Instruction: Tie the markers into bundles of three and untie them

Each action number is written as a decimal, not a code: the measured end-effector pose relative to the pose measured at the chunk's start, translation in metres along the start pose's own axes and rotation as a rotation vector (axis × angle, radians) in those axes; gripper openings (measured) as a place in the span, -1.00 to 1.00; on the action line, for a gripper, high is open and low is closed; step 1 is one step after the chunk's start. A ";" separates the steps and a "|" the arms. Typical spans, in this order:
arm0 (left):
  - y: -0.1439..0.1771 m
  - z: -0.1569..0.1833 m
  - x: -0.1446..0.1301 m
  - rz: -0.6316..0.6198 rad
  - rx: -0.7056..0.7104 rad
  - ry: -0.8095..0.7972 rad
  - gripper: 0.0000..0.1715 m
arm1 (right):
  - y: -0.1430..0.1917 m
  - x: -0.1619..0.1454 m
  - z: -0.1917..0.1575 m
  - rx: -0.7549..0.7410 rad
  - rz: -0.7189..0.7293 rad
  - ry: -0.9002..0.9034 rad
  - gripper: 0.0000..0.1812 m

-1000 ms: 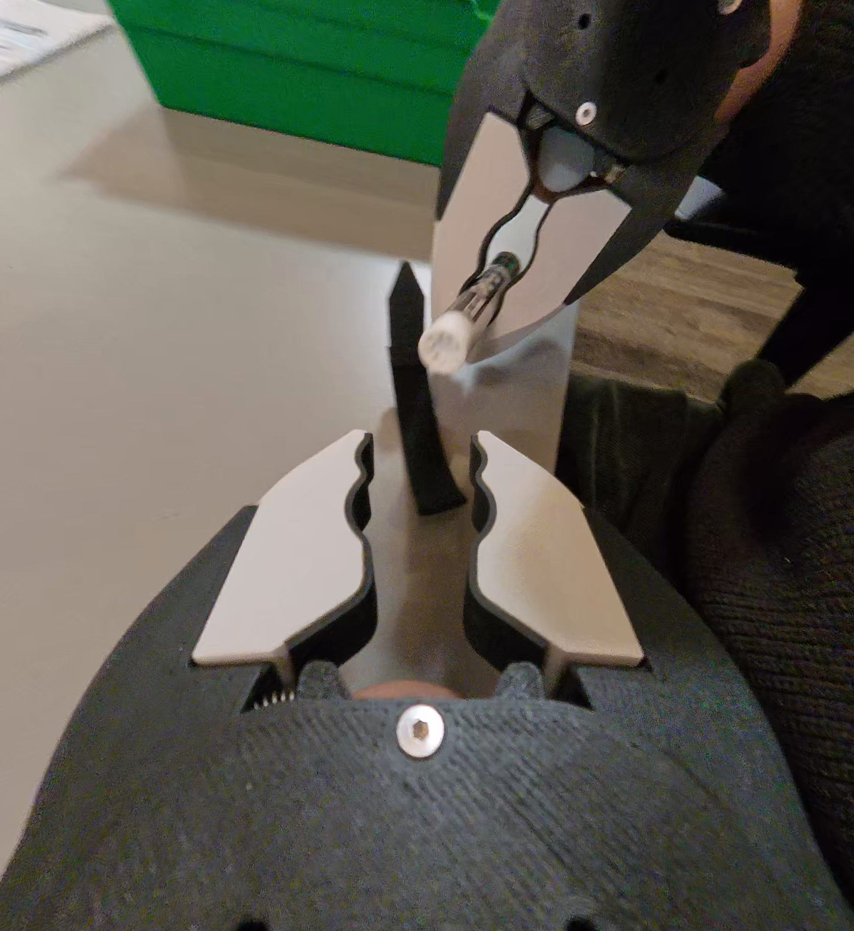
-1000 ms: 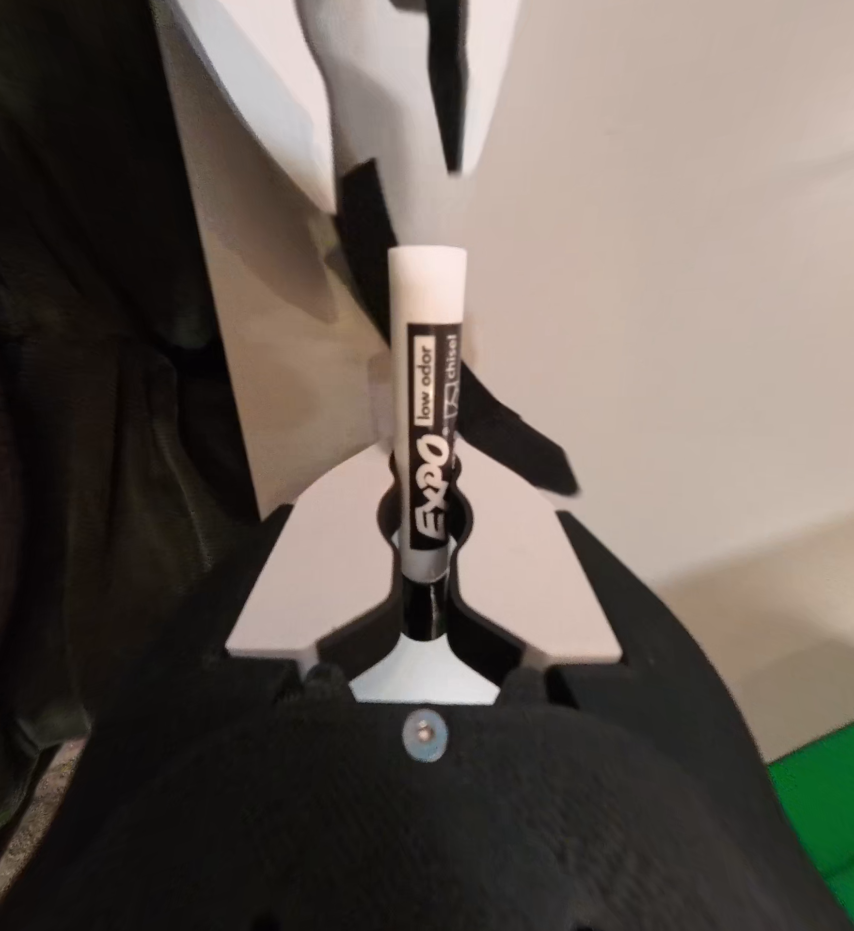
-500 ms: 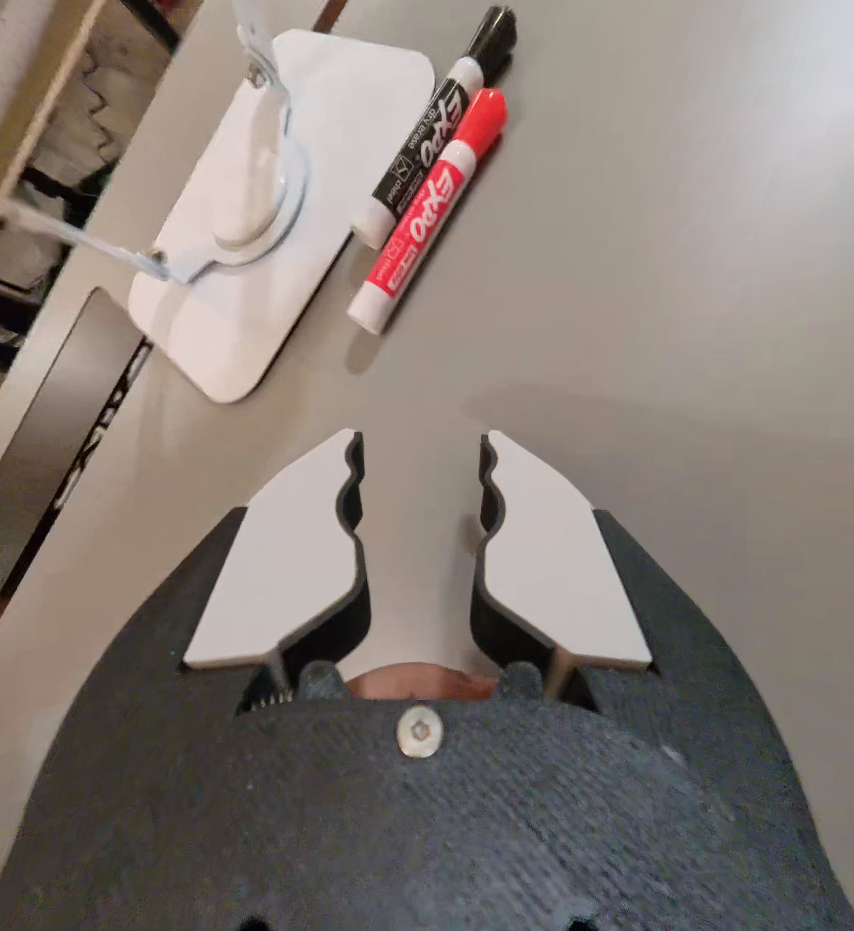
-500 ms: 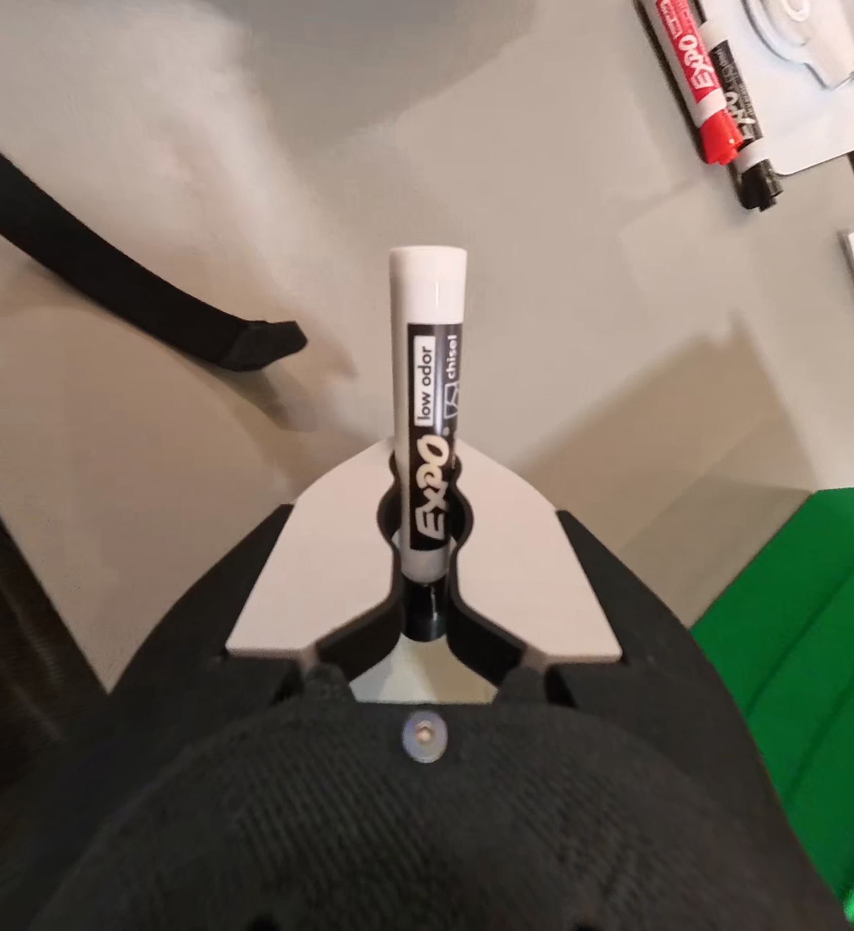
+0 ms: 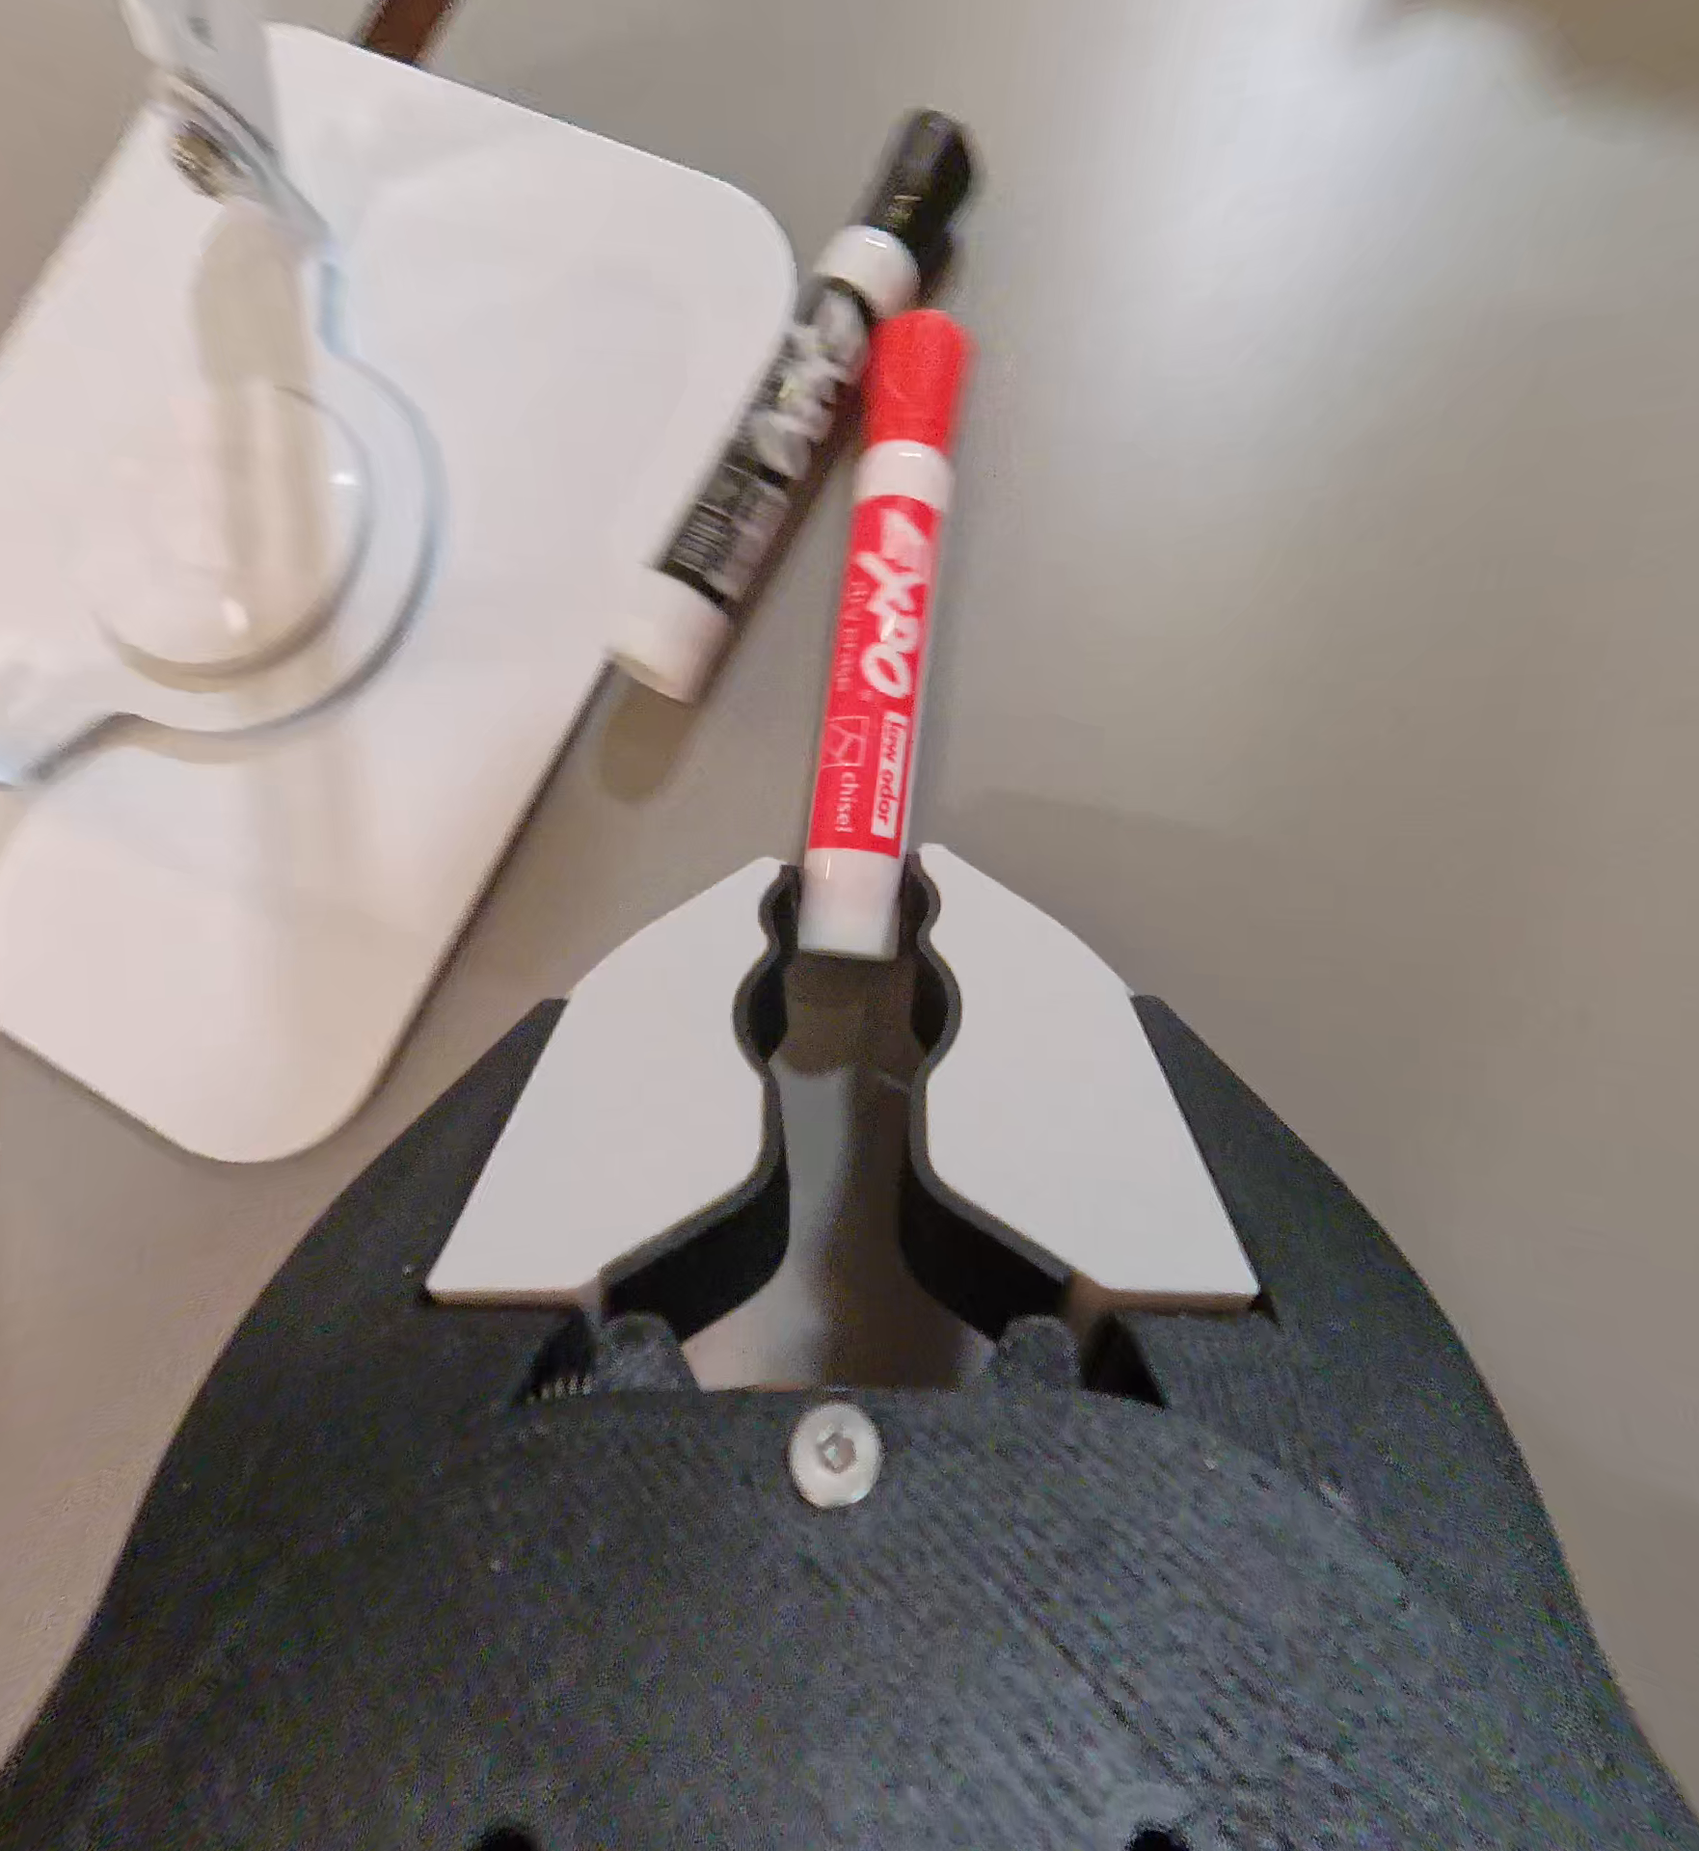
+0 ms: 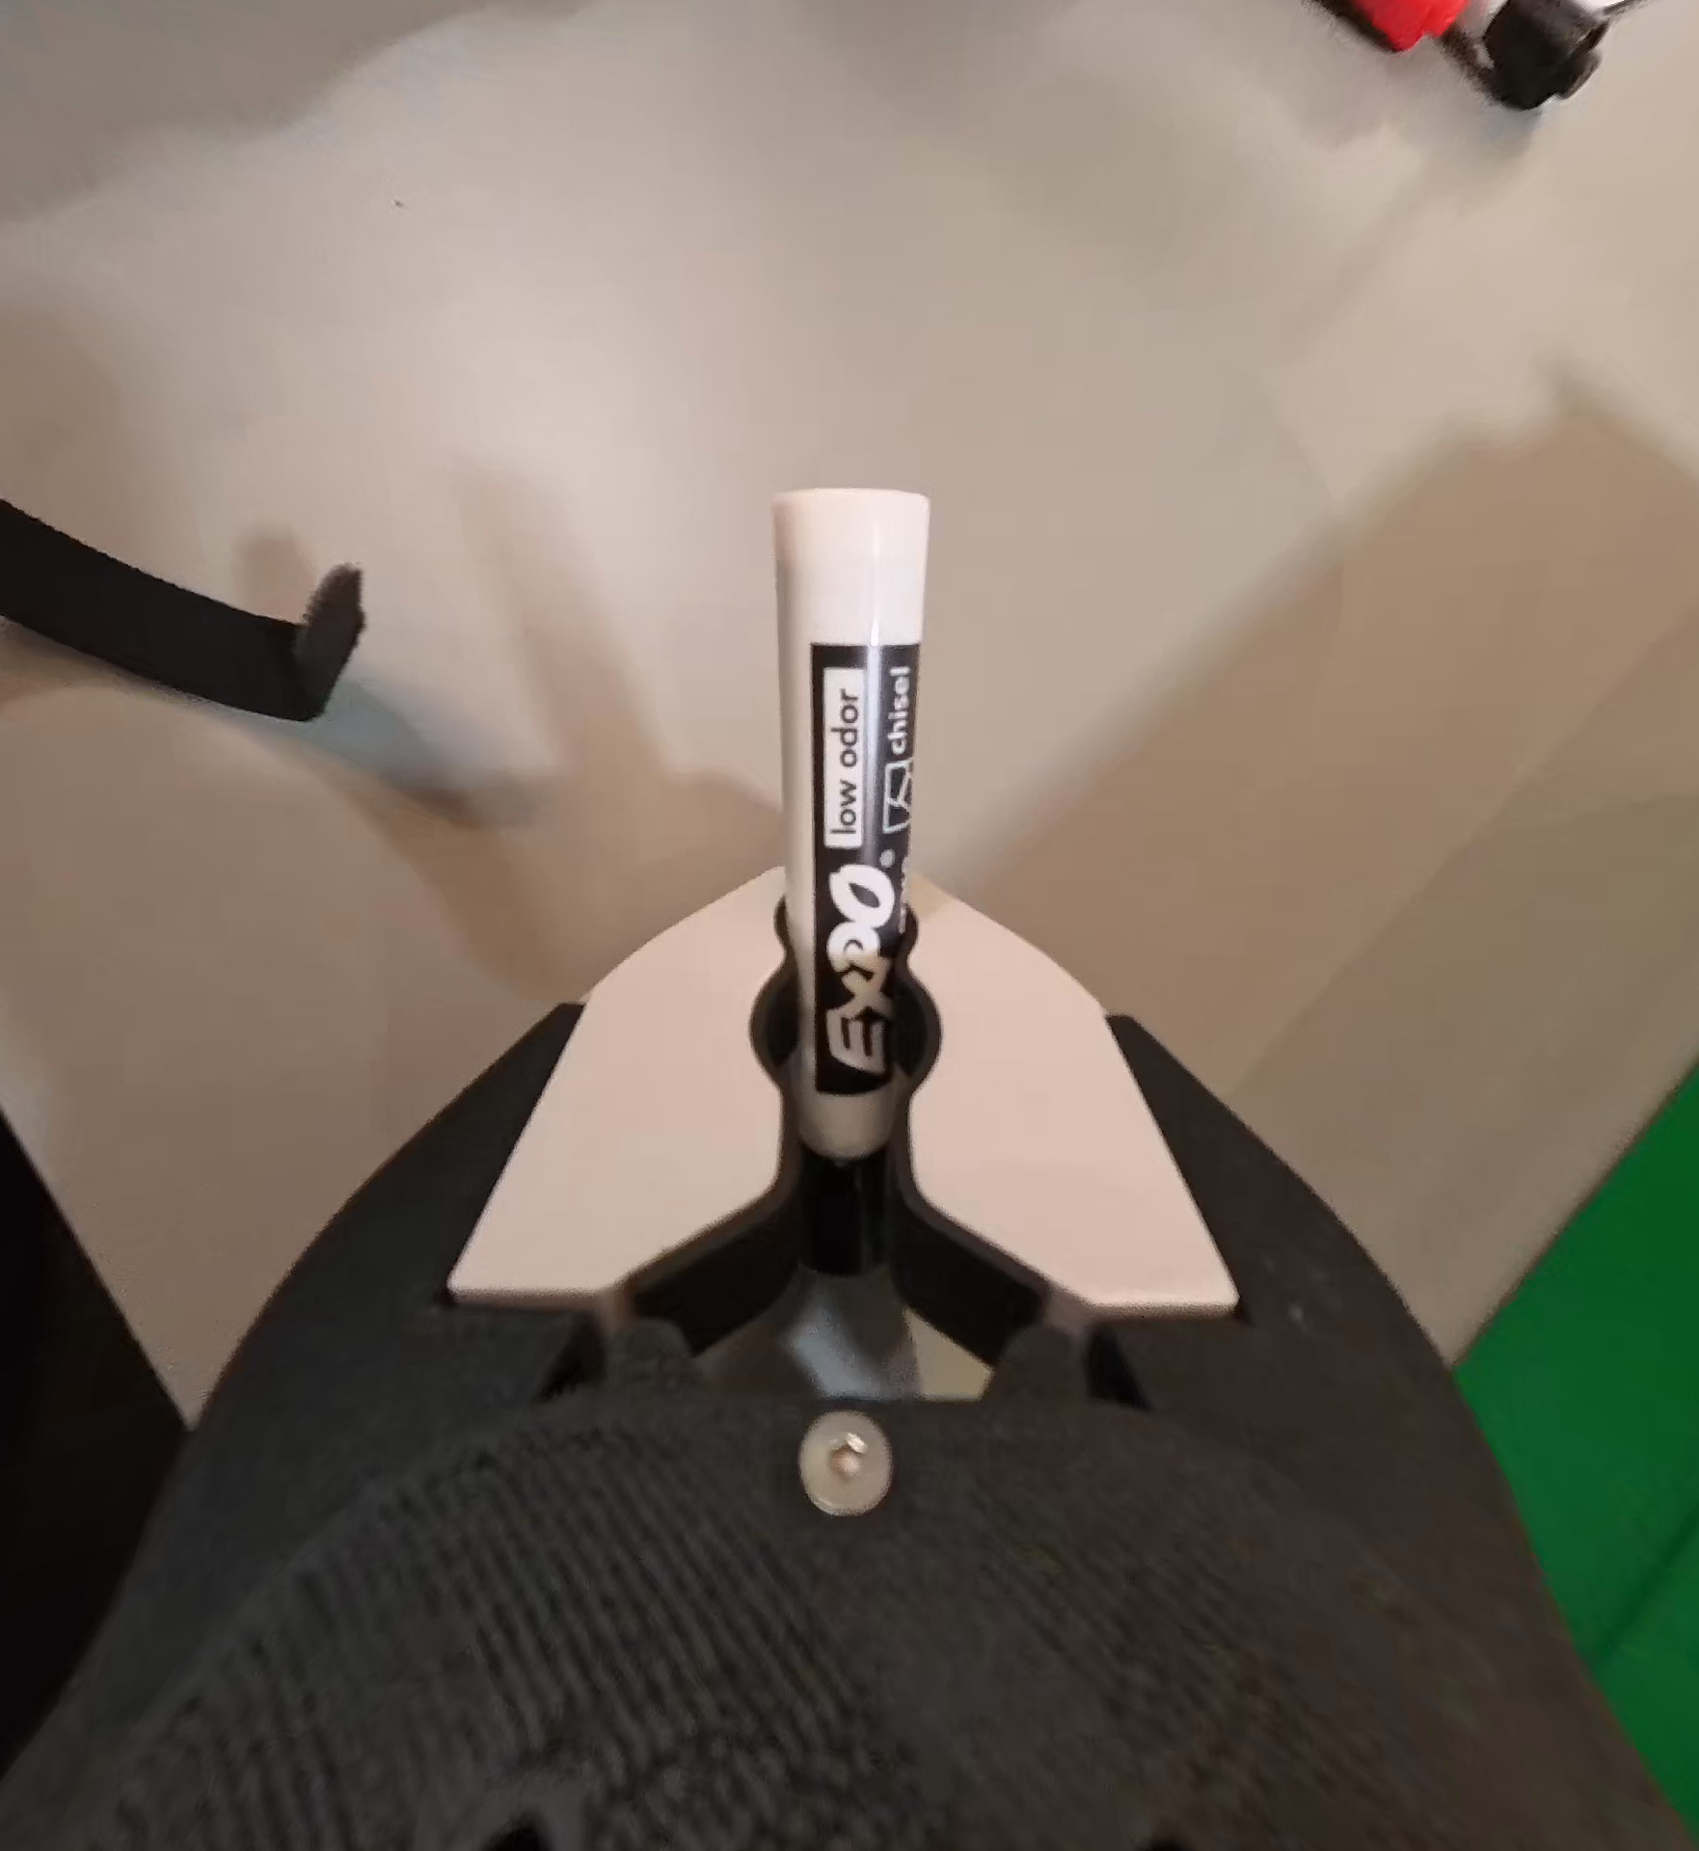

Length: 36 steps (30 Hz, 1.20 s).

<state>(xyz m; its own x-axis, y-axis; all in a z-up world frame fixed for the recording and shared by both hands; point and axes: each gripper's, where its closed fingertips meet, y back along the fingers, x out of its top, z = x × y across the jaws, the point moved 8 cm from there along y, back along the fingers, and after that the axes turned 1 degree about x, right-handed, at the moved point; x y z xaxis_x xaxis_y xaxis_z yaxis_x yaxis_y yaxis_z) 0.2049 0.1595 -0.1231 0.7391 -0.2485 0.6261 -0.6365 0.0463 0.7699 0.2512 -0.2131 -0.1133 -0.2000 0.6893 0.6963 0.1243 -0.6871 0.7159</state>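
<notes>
Pinching just the red marker's (image 5: 866, 641) tail, left gripper (image 5: 851, 916) jaws near shut; right gripper (image 6: 851, 927) clamps black marker (image 6: 851, 781). Red could pivot out w/ such shallow hold.

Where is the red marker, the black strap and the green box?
red marker (image 5: 871, 641), left wrist view, on its labelled barrel.
black strap (image 6: 154, 626), right wrist view, near its free end.
green box (image 6: 1647, 1252), right wrist view, on its side.
</notes>
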 end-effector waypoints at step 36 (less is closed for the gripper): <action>0.145 0.289 -0.016 0.298 -0.403 -0.310 -0.76 | -0.003 0.010 -0.089 0.168 -0.297 0.435 -0.84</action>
<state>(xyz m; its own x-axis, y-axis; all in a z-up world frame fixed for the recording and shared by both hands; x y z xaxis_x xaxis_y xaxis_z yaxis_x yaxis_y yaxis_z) 0.0374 -0.1092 -0.0570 0.4037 -0.4371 0.8037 -0.6282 0.5063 0.5909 0.1623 -0.2247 -0.1132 -0.6285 0.6653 0.4029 0.1478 -0.4064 0.9017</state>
